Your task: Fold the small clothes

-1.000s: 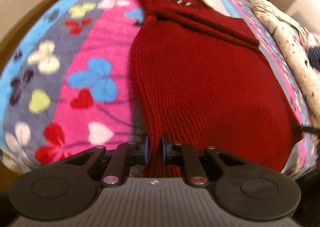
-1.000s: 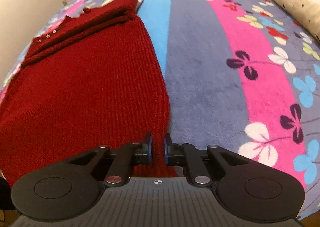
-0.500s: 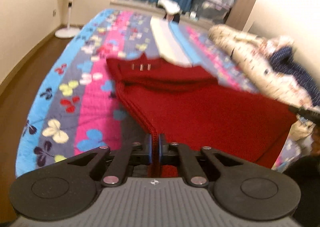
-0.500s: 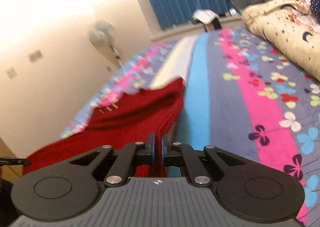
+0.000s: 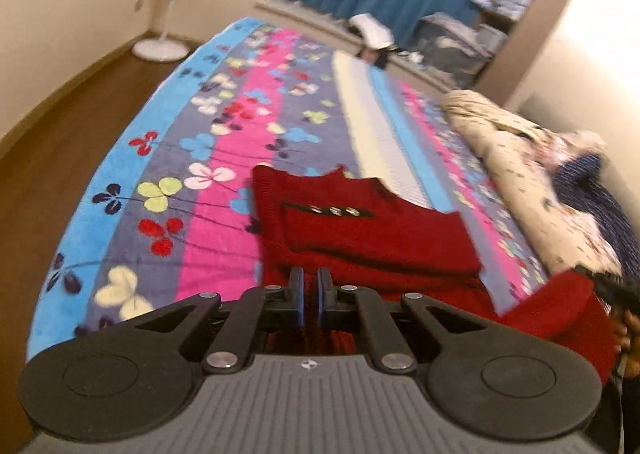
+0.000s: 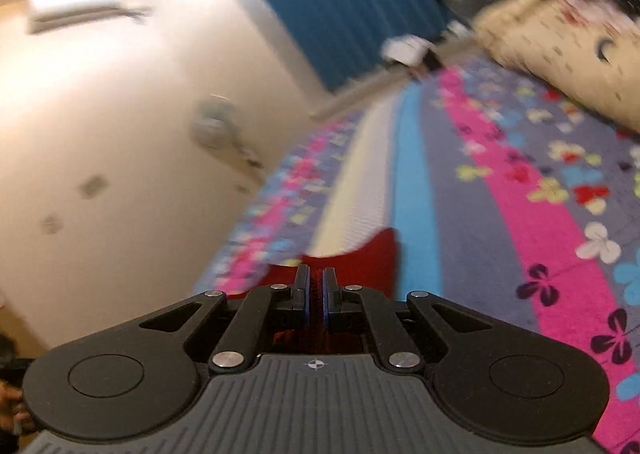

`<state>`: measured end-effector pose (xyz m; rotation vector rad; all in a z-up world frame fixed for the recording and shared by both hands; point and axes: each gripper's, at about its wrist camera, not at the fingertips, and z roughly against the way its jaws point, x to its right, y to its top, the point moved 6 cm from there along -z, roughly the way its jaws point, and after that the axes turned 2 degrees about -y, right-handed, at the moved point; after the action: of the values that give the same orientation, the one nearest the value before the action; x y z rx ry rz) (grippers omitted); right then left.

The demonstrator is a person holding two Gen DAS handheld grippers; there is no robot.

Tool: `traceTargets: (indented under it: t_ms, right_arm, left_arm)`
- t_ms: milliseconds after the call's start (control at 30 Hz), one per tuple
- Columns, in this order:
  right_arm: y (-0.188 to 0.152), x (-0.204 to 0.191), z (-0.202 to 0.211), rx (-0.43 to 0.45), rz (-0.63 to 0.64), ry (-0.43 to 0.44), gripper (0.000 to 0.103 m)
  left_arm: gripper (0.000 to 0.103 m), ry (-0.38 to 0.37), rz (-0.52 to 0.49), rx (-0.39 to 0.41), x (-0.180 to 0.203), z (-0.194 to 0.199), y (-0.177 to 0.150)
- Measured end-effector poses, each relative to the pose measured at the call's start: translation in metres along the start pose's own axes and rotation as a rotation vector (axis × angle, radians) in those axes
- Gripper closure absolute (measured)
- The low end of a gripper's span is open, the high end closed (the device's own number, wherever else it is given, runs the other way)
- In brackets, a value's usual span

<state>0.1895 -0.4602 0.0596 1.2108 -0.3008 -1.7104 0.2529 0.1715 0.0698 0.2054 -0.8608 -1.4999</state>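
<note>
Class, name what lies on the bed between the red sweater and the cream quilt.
In the left wrist view, only bare striped bedspread separates the red sweater from the cream quilt.

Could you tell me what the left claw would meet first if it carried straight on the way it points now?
Probably the red sweater's folded upper part, just beyond the left claw; depth is unclear.

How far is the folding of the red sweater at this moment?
Done: the sleeve with buttons lies folded across the red sweater. In hand: the left gripper and right gripper each pinch its near hem, lifted off the blanket. Left: carrying the hem over to the collar end.
</note>
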Motion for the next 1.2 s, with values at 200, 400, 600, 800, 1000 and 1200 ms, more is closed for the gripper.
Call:
traceTargets:
  t_ms: [200, 400, 600, 800, 1000, 1200]
  right_arm:
    - [-0.023, 0.047, -0.126, -0.189, -0.111, -0.220, 0.098]
    - [-0.032, 0.044, -0.170, -0.240, -0.077, -0.320, 0.097]
    - [-0.014, 0.057, -0.153, -0.136, -0.080, -0.434, 0.095]
    - [-0.005, 0.077, -0.139, -0.090, -0.185, -0.361, 0.091]
    - [-0.021, 0.065, -0.152, -0.194, -0.188, -0.261, 0.067]
    - [-0.035, 0.049, -0.172, -0.278, -0.126, -0.259, 0.060]
  left_arm:
    - [0.097, 0.171, 0.223, -0.207, -0.076, -0.125, 0.003]
    - [0.096, 0.159, 0.259, -0.153, -0.082, -0.130, 0.013]
    - [0.088, 0.184, 0.374, -0.051, -0.102, -0.106, 0.022]
    - [0.082, 0.175, 0.351, -0.031, -0.106, -0.093, 0.023]
    - [0.076, 0.168, 0.292, -0.080, -0.096, -0.110, 0.021]
    - [0.072, 0.171, 0.198, -0.103, -0.082, -0.140, 0.027]
